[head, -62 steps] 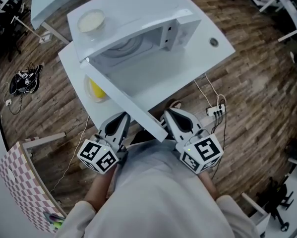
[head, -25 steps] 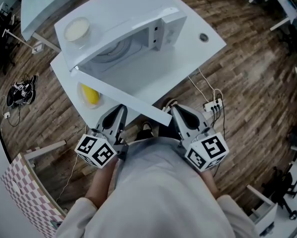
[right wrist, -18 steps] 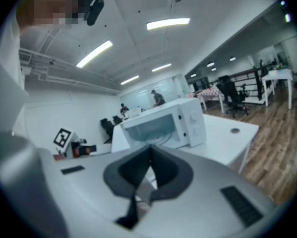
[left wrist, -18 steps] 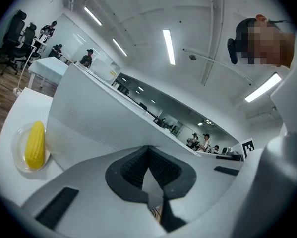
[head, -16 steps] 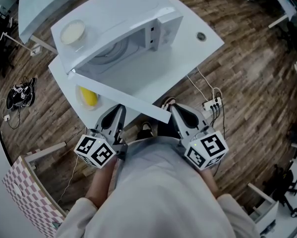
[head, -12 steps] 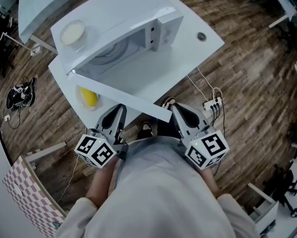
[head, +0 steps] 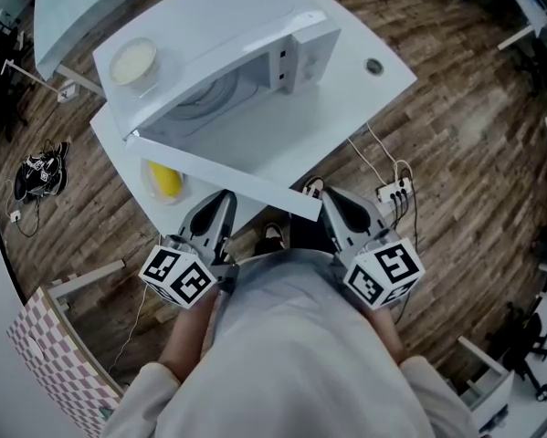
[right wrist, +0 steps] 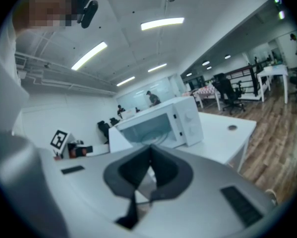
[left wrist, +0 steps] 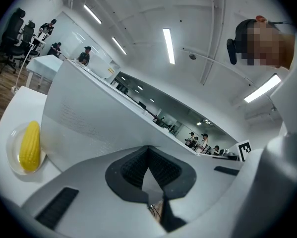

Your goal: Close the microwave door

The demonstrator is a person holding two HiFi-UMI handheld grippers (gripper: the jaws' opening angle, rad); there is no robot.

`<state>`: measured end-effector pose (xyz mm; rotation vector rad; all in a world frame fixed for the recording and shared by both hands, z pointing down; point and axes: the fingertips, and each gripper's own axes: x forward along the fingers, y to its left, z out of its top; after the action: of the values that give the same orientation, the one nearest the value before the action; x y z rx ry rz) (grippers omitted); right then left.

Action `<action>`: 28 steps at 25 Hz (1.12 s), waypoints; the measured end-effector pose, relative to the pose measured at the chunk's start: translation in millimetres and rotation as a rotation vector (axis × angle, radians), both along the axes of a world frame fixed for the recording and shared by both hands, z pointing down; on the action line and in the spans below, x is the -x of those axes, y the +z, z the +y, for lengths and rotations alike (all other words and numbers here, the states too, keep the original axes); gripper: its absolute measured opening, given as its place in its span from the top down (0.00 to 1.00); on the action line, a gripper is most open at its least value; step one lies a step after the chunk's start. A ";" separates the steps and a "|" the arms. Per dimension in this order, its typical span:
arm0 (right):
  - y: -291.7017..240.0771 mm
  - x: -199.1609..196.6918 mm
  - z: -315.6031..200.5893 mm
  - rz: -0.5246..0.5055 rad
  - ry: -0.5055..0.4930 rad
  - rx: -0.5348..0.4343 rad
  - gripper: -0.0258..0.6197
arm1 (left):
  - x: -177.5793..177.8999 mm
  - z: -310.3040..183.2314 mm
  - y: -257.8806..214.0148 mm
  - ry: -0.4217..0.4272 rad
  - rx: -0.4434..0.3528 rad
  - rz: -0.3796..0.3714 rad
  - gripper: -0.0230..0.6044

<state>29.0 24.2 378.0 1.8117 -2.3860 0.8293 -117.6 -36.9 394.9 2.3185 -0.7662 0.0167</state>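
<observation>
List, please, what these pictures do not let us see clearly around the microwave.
- Head view: the open door covers part of the corn.
- Head view: the roof of the microwave hides the back of its cavity.
- Head view: the bowl on top holds something pale, too small to name.
- Left gripper view: the door blocks the microwave behind it.

The open microwave door point(head: 223, 181) bars the front edge; bare table point(head: 351, 99) lies free right of the microwave point(head: 218, 35).

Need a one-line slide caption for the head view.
Microwave door swung open toward the person; left gripper and right gripper, both shut and empty, sit low in front of it.
</observation>
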 end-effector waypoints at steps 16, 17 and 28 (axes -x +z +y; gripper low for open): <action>3.0 -10.8 -16.5 -0.023 0.005 0.006 0.93 | -8.2 -9.1 -1.1 0.007 0.005 -0.008 0.94; 3.6 -11.2 -17.7 -0.024 0.003 0.007 0.93 | -9.1 -10.3 -0.8 0.007 0.006 -0.005 0.94; 5.6 -19.3 -32.7 -0.038 -0.008 0.020 0.93 | -16.3 -22.1 0.7 -0.001 0.017 -0.006 0.94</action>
<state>48.3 -8.6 383.6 1.7945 -2.3967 0.8920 -101.3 -59.0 395.6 2.3028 -0.7680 0.0296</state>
